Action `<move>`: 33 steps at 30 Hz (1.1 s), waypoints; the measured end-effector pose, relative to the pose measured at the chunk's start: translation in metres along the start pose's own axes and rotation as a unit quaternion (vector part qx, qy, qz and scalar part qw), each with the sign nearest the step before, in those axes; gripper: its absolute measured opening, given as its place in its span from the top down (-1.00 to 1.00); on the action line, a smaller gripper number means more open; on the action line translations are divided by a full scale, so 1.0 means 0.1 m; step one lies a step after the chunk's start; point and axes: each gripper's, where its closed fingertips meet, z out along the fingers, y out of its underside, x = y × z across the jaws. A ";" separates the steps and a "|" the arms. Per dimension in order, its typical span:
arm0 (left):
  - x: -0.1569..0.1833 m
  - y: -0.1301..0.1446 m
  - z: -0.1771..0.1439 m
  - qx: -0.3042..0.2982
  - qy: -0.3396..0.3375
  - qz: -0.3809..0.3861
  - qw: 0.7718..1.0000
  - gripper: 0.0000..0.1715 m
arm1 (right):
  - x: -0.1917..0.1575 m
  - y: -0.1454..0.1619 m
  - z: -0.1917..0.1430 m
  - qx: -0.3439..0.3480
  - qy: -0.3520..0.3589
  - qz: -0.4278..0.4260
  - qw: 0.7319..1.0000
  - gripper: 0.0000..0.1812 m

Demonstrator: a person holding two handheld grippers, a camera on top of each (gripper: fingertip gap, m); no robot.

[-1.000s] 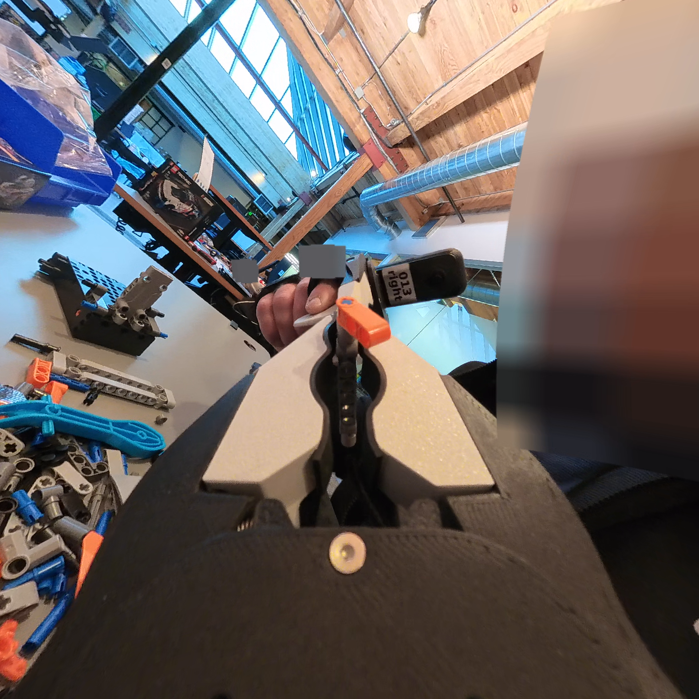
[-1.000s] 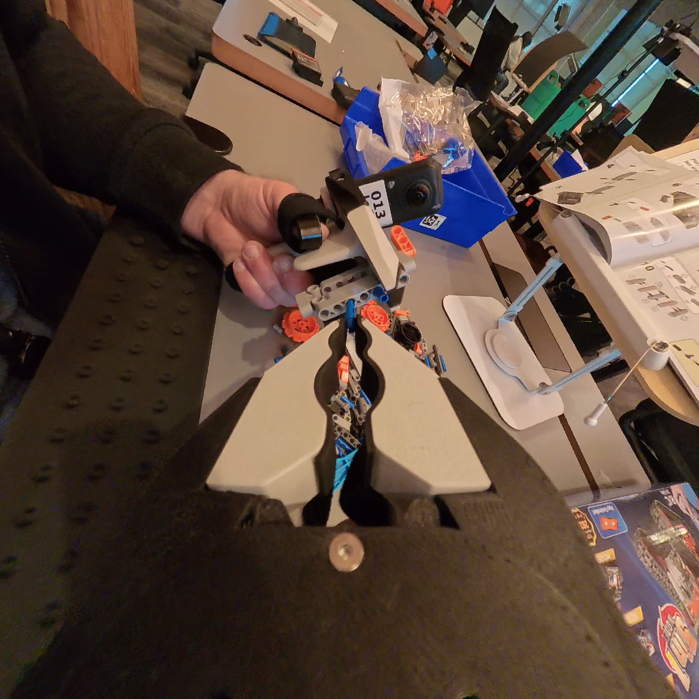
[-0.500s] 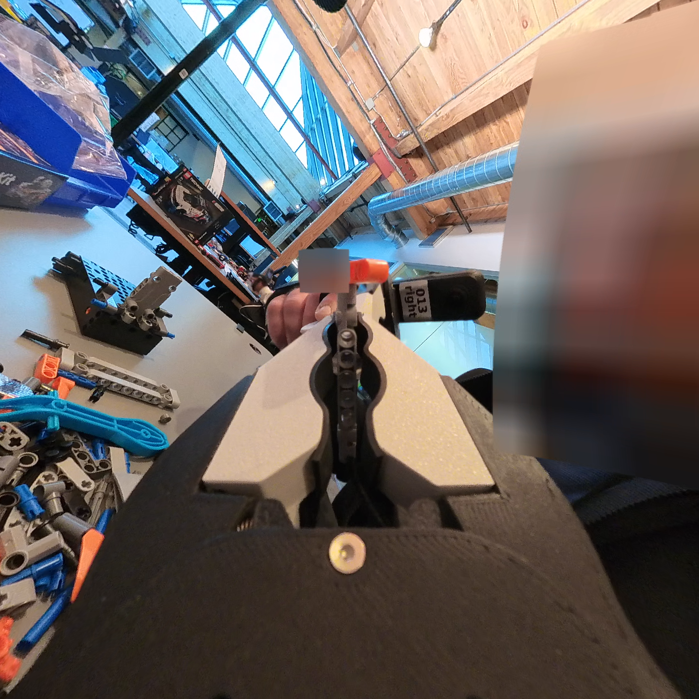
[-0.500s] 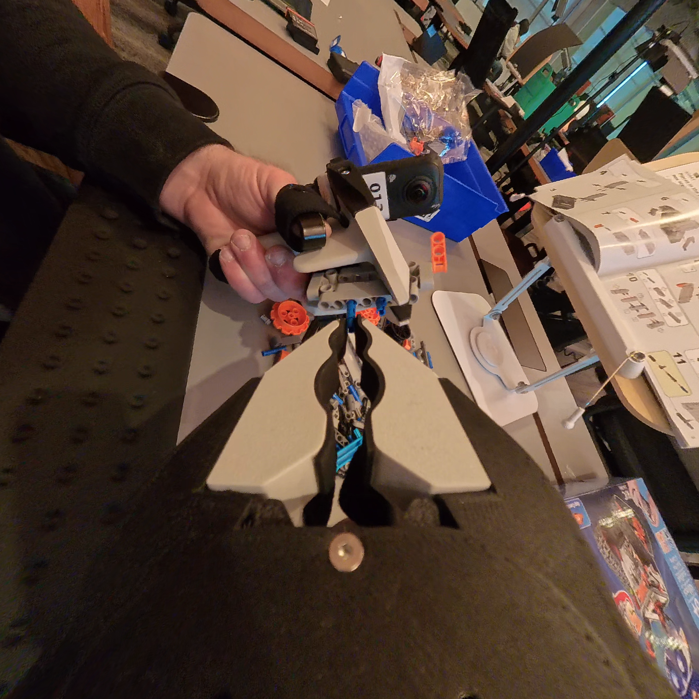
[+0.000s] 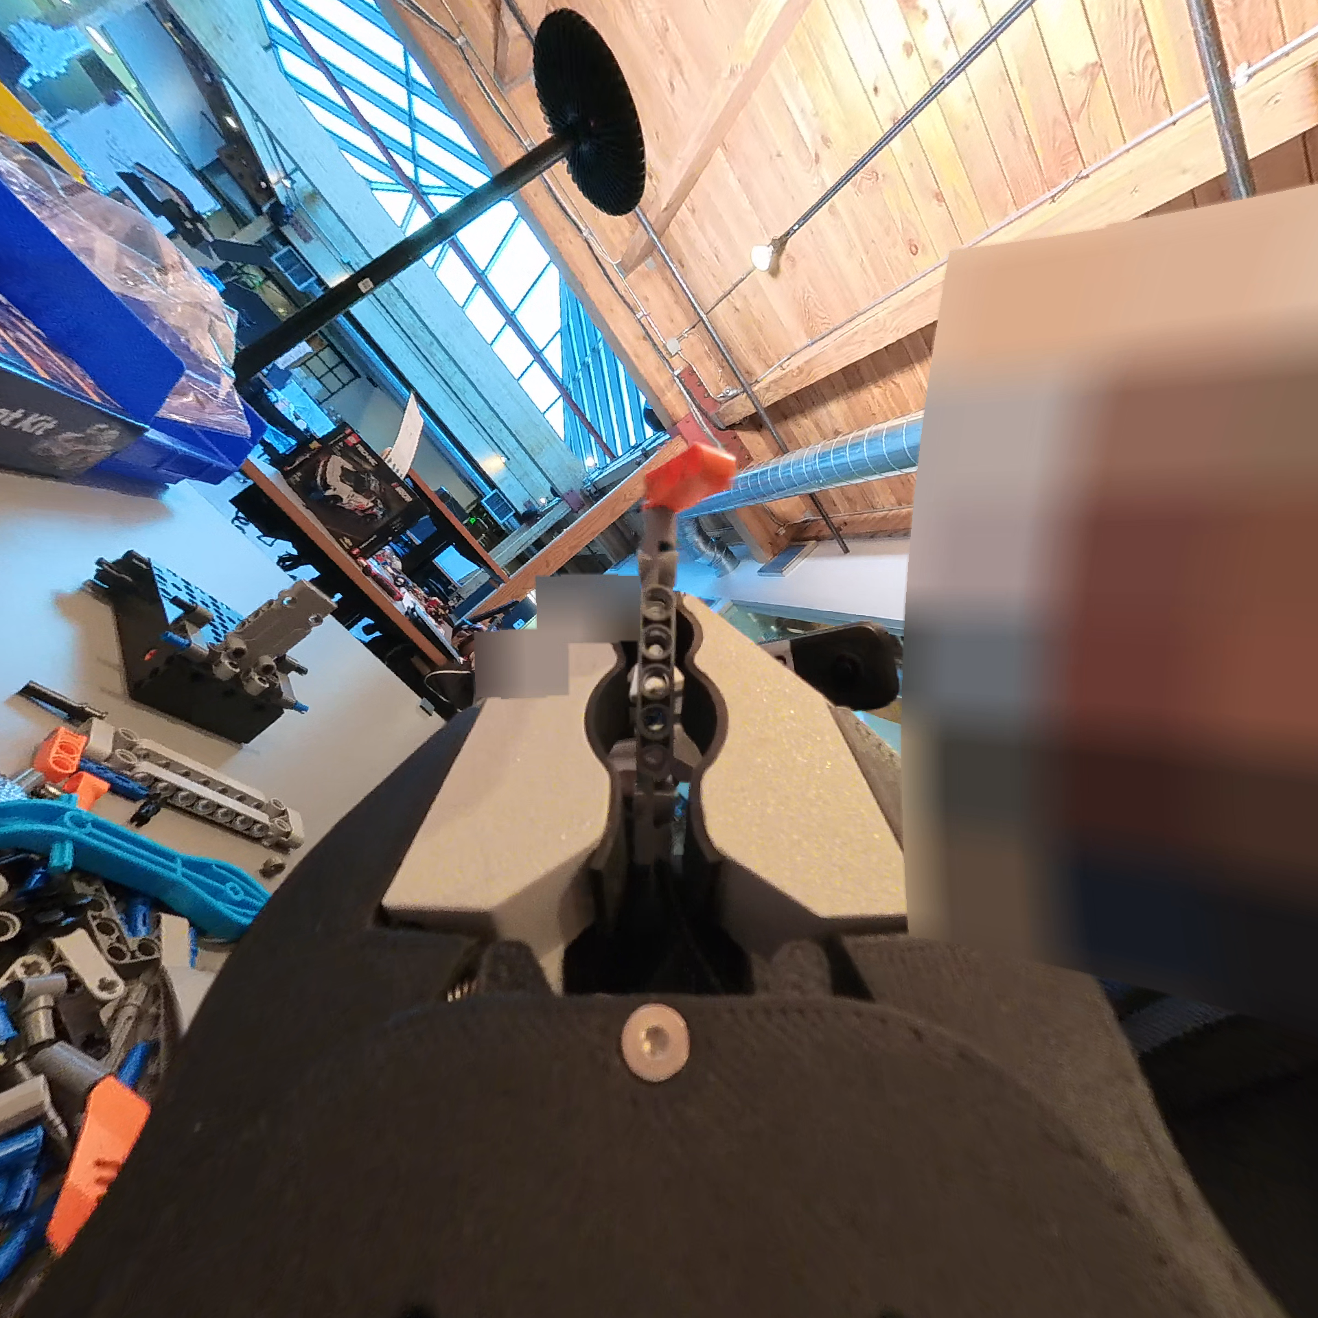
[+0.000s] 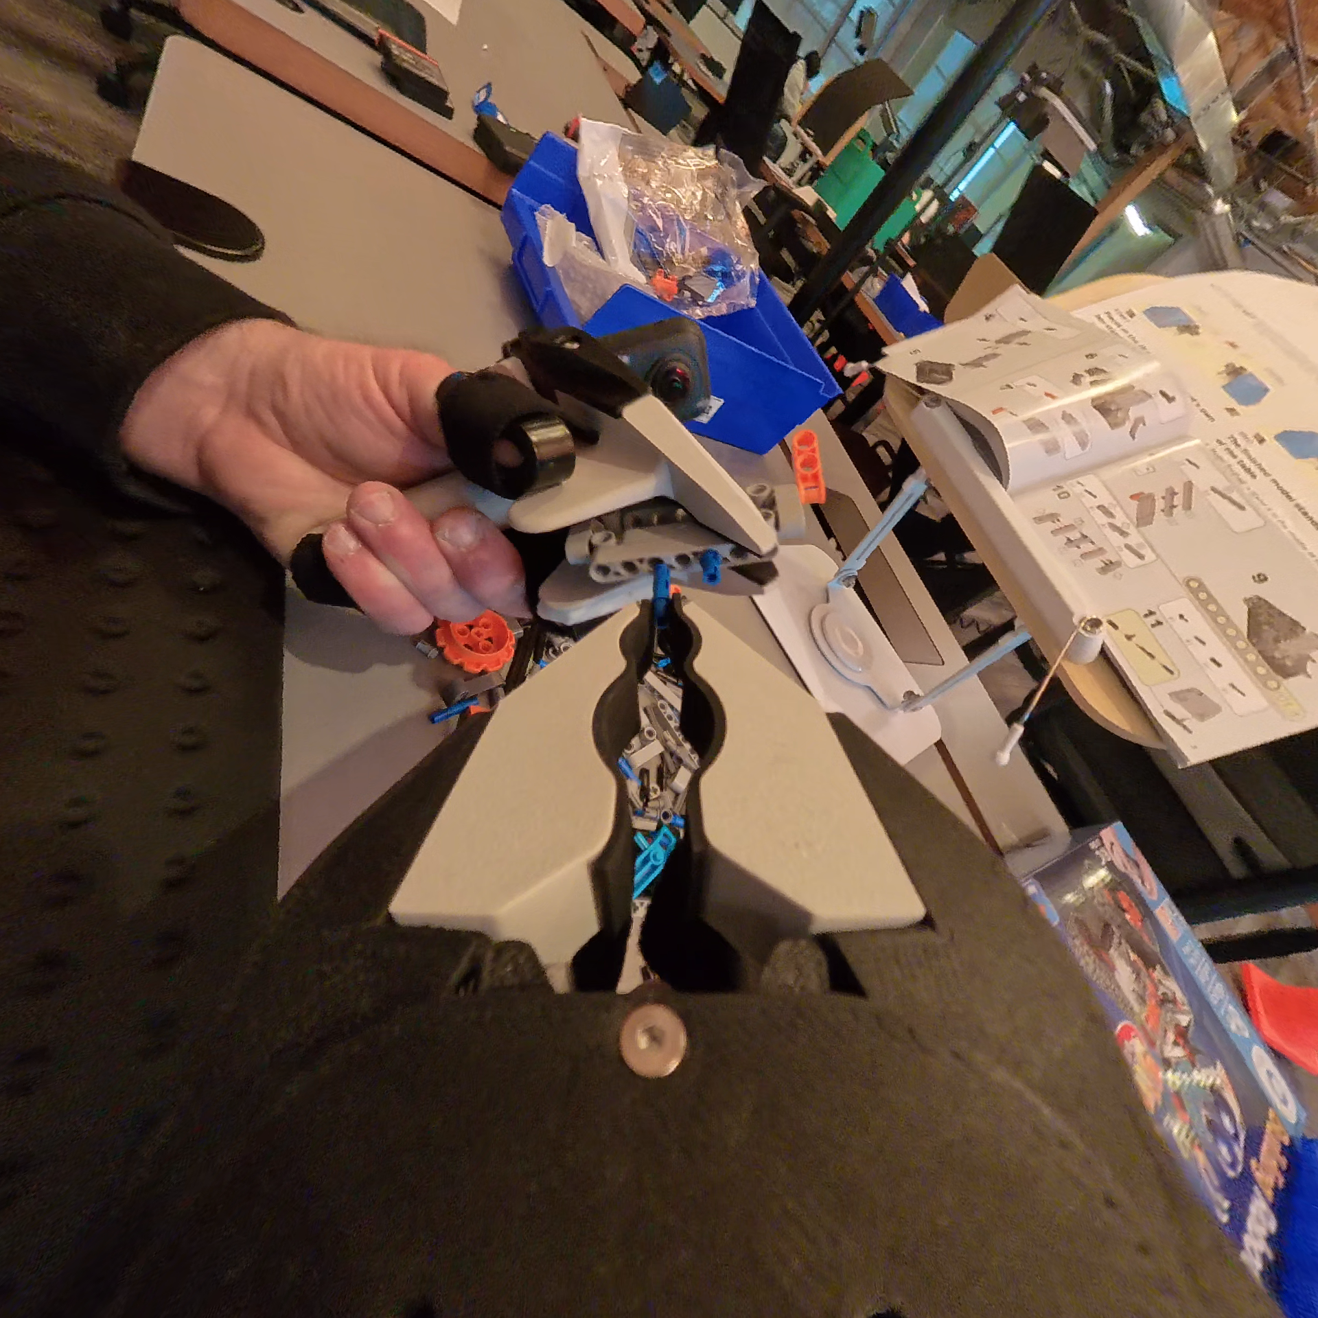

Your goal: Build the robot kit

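My left gripper (image 5: pixel 656 606) is shut on a grey holed beam assembly (image 5: pixel 655 677) that stands up between its fingers, with an orange piece (image 5: pixel 688 474) on top. In the right wrist view a hand holds this left gripper (image 6: pixel 770 563) above the table, with the grey assembly (image 6: pixel 642 563) and orange piece (image 6: pixel 808 456) clamped in it. My right gripper (image 6: pixel 661 617) is shut on a small blue pin (image 6: pixel 662 588) that meets the underside of the grey beam. A second blue pin (image 6: pixel 708 562) sticks out beside it.
Loose grey, blue and orange pieces (image 5: pixel 64 963) lie at lower left with a teal curved part (image 5: pixel 142 863), a long grey beam (image 5: pixel 207 792) and a black-grey sub-assembly (image 5: pixel 207 663). A blue bin (image 6: pixel 713 356), an instruction booklet (image 6: pixel 1141 499) on a stand, an orange gear (image 6: pixel 474 642) and a box (image 6: pixel 1177 1034) are nearby.
The left gripper has tilted up, so the orange piece now rises higher above its fingertips. The right gripper has stayed on the blue pin and closed in on the beam's underside.
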 end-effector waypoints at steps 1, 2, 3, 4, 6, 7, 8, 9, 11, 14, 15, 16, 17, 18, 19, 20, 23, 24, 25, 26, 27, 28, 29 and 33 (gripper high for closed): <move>-0.01 -0.01 0.00 -0.001 -0.007 0.002 1.000 0.94 | 0.01 0.02 0.00 -0.002 -0.001 0.007 1.000 0.98; -0.04 -0.01 -0.01 -0.002 -0.019 0.006 1.000 0.94 | 0.02 0.05 -0.01 -0.004 0.001 0.013 1.000 0.98; -0.08 0.02 0.00 -0.015 -0.034 0.013 0.999 0.94 | 0.02 0.06 -0.02 -0.003 -0.002 0.021 1.000 0.98; -0.10 0.06 0.01 -0.028 -0.046 0.019 0.998 0.95 | 0.01 0.07 -0.03 0.002 -0.011 0.033 0.999 0.97; -0.18 0.12 0.00 -0.051 -0.076 0.027 0.995 0.95 | 0.02 0.12 -0.05 0.003 -0.017 0.052 0.999 0.97; -0.26 0.16 -0.02 -0.068 -0.102 0.032 0.992 0.95 | 0.02 0.16 -0.07 0.000 -0.021 0.057 0.998 0.98; -0.33 0.19 -0.05 -0.082 -0.125 0.035 0.988 0.94 | 0.01 0.21 -0.11 -0.006 -0.030 0.066 0.997 0.98; -0.35 0.23 -0.07 -0.098 -0.137 0.036 0.985 0.95 | 0.02 0.27 -0.15 -0.010 -0.033 0.075 0.997 0.97; -0.46 0.41 -0.12 -0.168 -0.183 0.052 0.967 0.94 | 0.01 0.36 -0.25 -0.009 -0.045 0.094 0.994 0.97; -0.61 0.67 -0.15 -0.230 -0.225 0.059 0.945 0.94 | -0.01 0.49 -0.33 -0.024 -0.048 0.104 0.993 0.98; -0.66 0.75 -0.17 -0.254 -0.236 0.064 0.936 0.94 | -0.03 0.52 -0.34 -0.027 -0.051 0.105 0.993 0.98; -0.73 0.80 -0.21 -0.273 -0.256 0.077 0.924 0.94 | -0.04 0.54 -0.35 -0.029 -0.054 0.109 0.992 0.98; -0.75 0.84 -0.22 -0.283 -0.264 0.081 0.918 0.94 | -0.06 0.56 -0.36 -0.030 -0.057 0.110 0.992 0.98; -0.75 0.90 -0.23 -0.299 -0.264 0.079 0.914 0.94 | -0.08 0.58 -0.37 -0.034 -0.059 0.109 0.992 0.98; -0.77 0.98 -0.26 -0.320 -0.270 0.082 0.904 0.94 | -0.09 0.60 -0.38 -0.037 -0.060 0.109 0.992 0.98; -0.81 1.01 -0.28 -0.331 -0.283 0.099 0.895 0.94 | -0.10 0.62 -0.39 -0.037 -0.063 0.110 0.991 0.98; -0.85 1.13 -0.32 -0.366 -0.295 0.124 0.874 0.94 | -0.11 0.64 -0.43 -0.036 -0.064 0.112 0.991 0.97; -0.84 1.15 -0.32 -0.373 -0.294 0.129 0.870 0.94 | -0.10 0.65 -0.45 -0.034 -0.064 0.114 0.991 0.97; -0.85 1.19 -0.33 -0.387 -0.295 0.130 0.864 0.93 | -0.10 0.65 -0.46 -0.033 -0.063 0.116 0.991 0.97; -0.87 1.25 -0.37 -0.406 -0.300 0.134 0.853 0.92 | -0.10 0.66 -0.46 -0.033 -0.063 0.116 0.991 0.97; -0.90 1.30 -0.40 -0.422 -0.306 0.138 0.842 0.91 | -0.11 0.67 -0.47 -0.034 -0.064 0.115 0.991 0.97; -0.90 1.35 -0.42 -0.437 -0.308 0.143 0.833 0.93 | -0.11 0.67 -0.47 -0.034 -0.065 0.115 0.991 0.98; -0.91 1.38 -0.44 -0.452 -0.311 0.150 0.823 0.93 | -0.13 0.68 -0.46 -0.035 -0.068 0.114 0.991 0.98; -0.87 1.45 -0.52 -0.483 -0.309 0.159 0.804 0.84 | -0.18 0.69 -0.44 -0.041 -0.076 0.107 0.991 0.97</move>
